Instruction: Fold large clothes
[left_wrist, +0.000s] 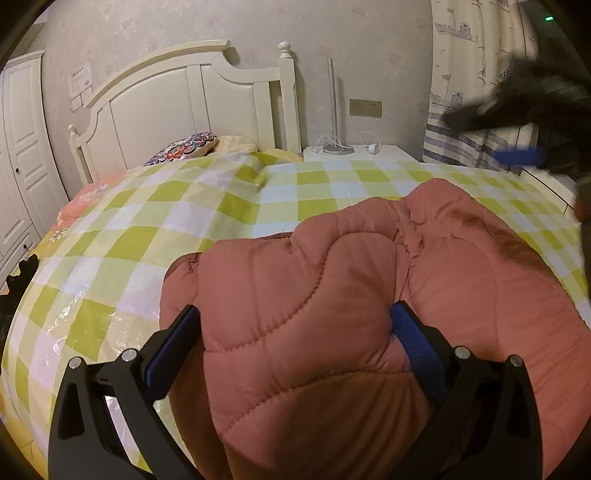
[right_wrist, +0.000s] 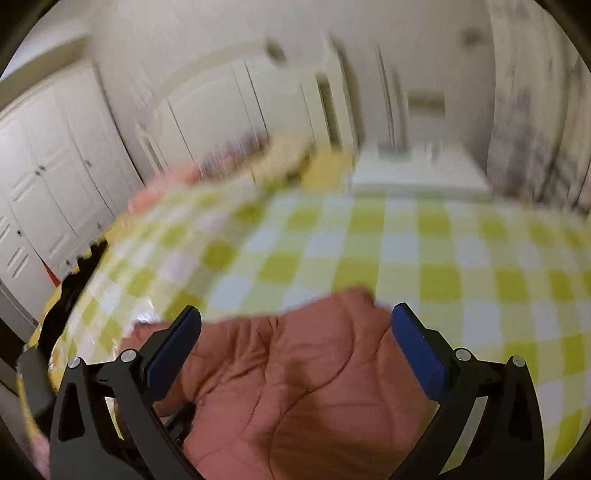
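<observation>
A salmon-pink quilted jacket (left_wrist: 369, 280) lies bunched on the green-and-white checked bed cover (left_wrist: 207, 214). My left gripper (left_wrist: 291, 332) stands open at full width. A thick fold of the jacket fills the gap and touches both blue pads (left_wrist: 417, 347). My right gripper (left_wrist: 498, 136) shows blurred at the top right of the left wrist view, raised above the bed's far right side. In the right wrist view, which is smeared by motion, the right gripper (right_wrist: 295, 332) is open above the jacket (right_wrist: 295, 380), with nothing held between its fingers.
A cream headboard (left_wrist: 177, 99) and a patterned pillow (left_wrist: 184, 147) are at the bed's far end. A white nightstand (left_wrist: 354, 153) with a lamp base and a charger stands beside it. A curtain (left_wrist: 465, 74) hangs at the right. White wardrobe doors (right_wrist: 48, 177) line the left.
</observation>
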